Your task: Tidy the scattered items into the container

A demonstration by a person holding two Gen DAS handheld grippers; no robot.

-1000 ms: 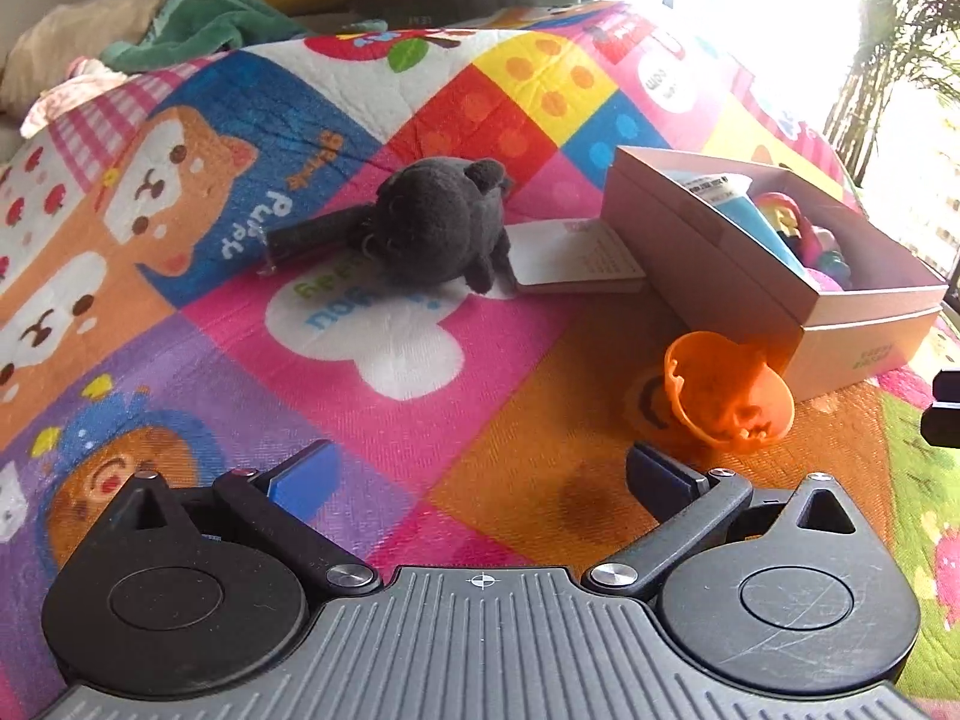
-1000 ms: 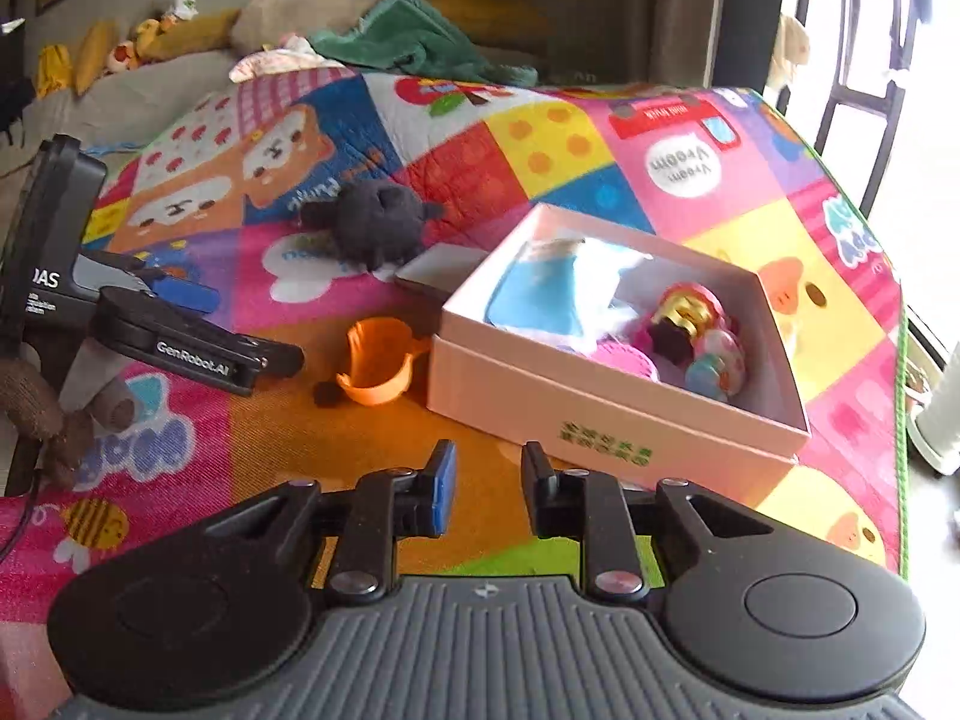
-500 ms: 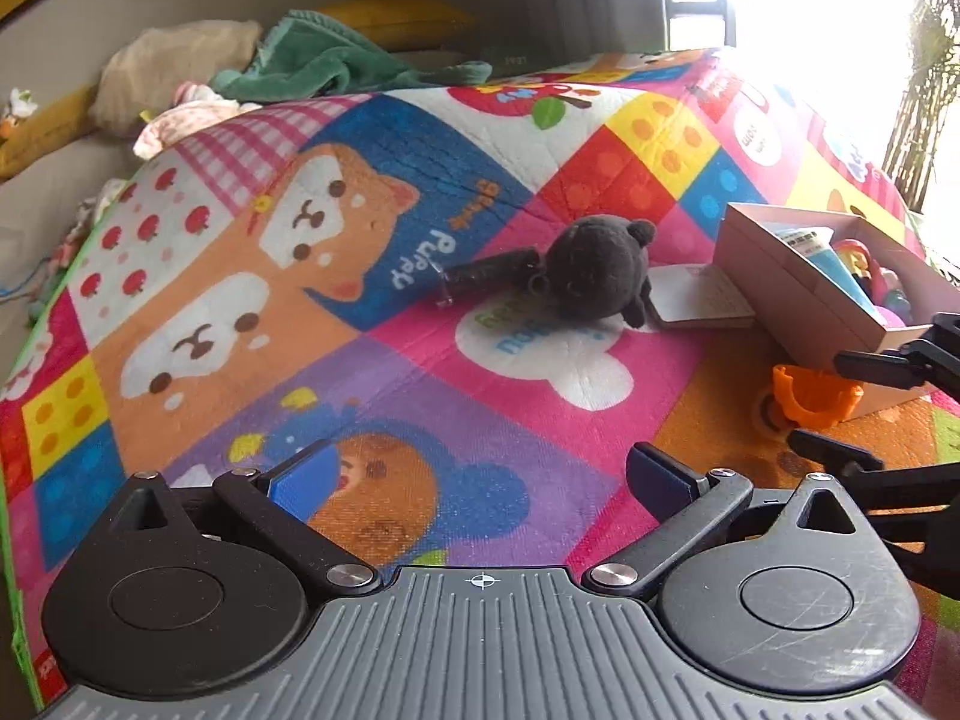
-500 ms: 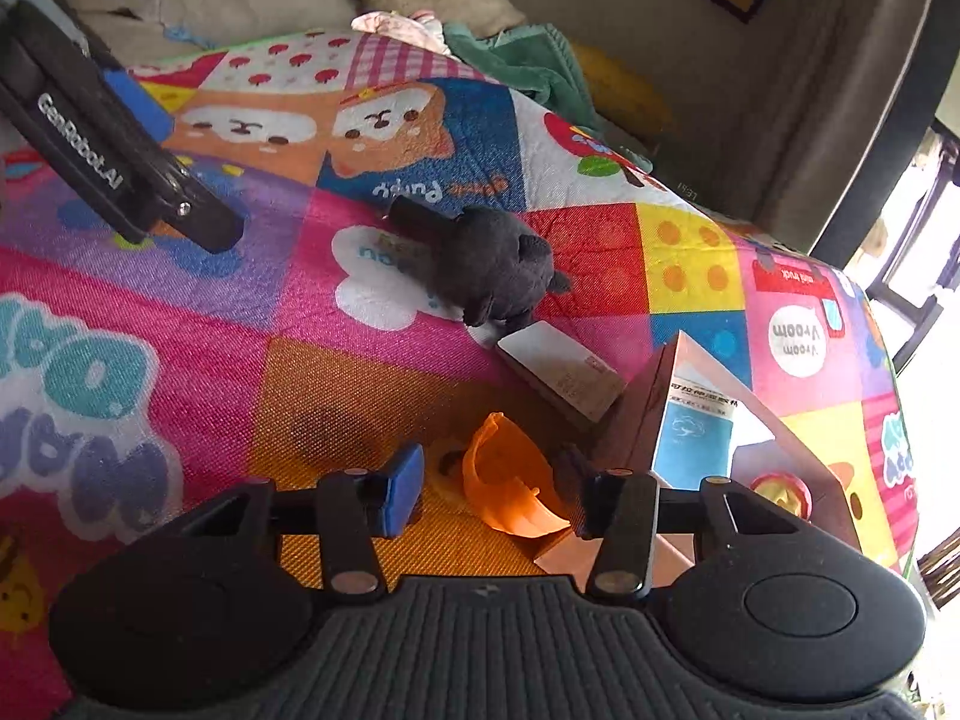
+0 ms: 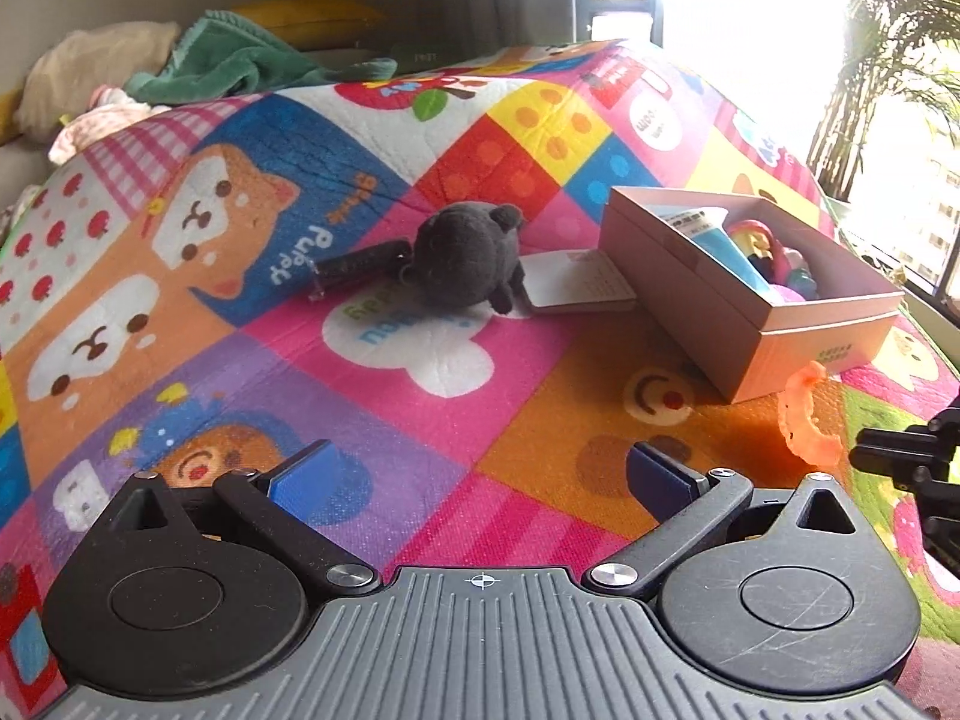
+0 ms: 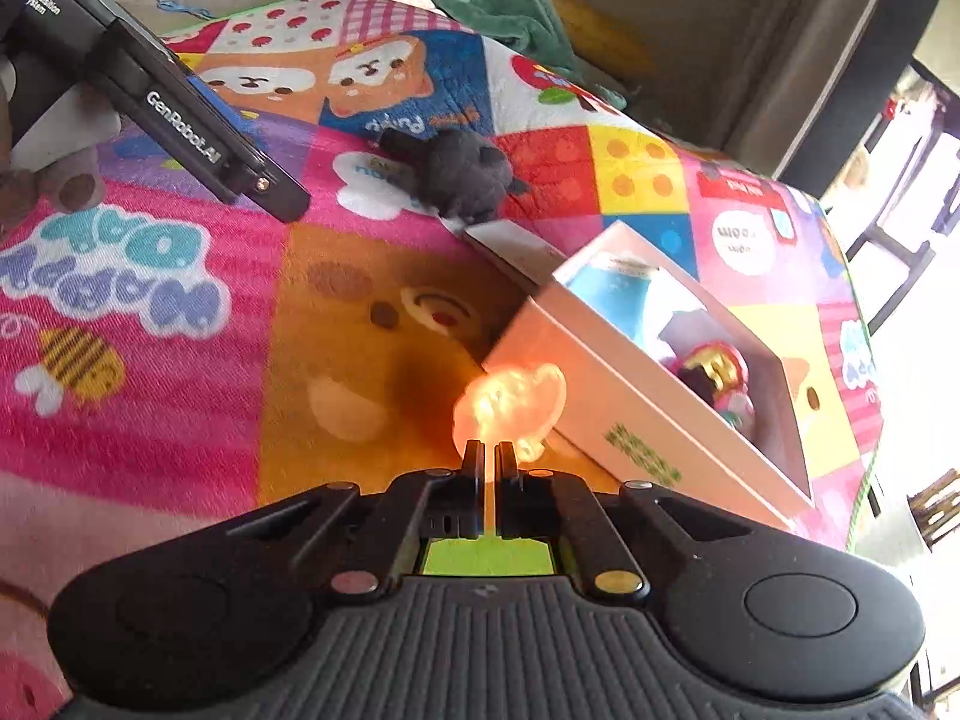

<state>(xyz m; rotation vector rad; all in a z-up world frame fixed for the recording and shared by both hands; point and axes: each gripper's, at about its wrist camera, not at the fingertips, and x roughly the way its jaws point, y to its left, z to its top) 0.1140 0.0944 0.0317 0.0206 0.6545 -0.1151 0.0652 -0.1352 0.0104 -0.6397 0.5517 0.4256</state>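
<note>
Item one: my right gripper [image 6: 489,450], jaws pinched together on the thin edge of the orange translucent toy [image 6: 513,399], which I held lifted just beside the near wall of the cardboard box [image 6: 606,384]. From the left wrist view the same toy [image 5: 804,420] hung off the box's front corner, clear of the mat.

Item two: my left gripper [image 5: 480,474], jaws spread wide with nothing between them, hovering over the mat's purple and orange squares.

Item three: the box [image 5: 708,282], open-topped, resting on the colourful play mat [image 5: 240,312]. Inside I saw a blue tube [image 5: 720,240] and a cluster of small bright toys [image 6: 714,372]; I could not tell exactly what they were.

Item four: a dark grey plush toy [image 5: 465,261], lying on the mat to the left of the box, well apart from both grippers. A dark cylinder [image 5: 360,267] touched its left side; a flat white card [image 5: 576,282] lay between the plush and the box.

Item five: a green cloth [image 5: 240,66] and a beige cushion [image 5: 90,66], heaped beyond the mat's far edge.
</note>
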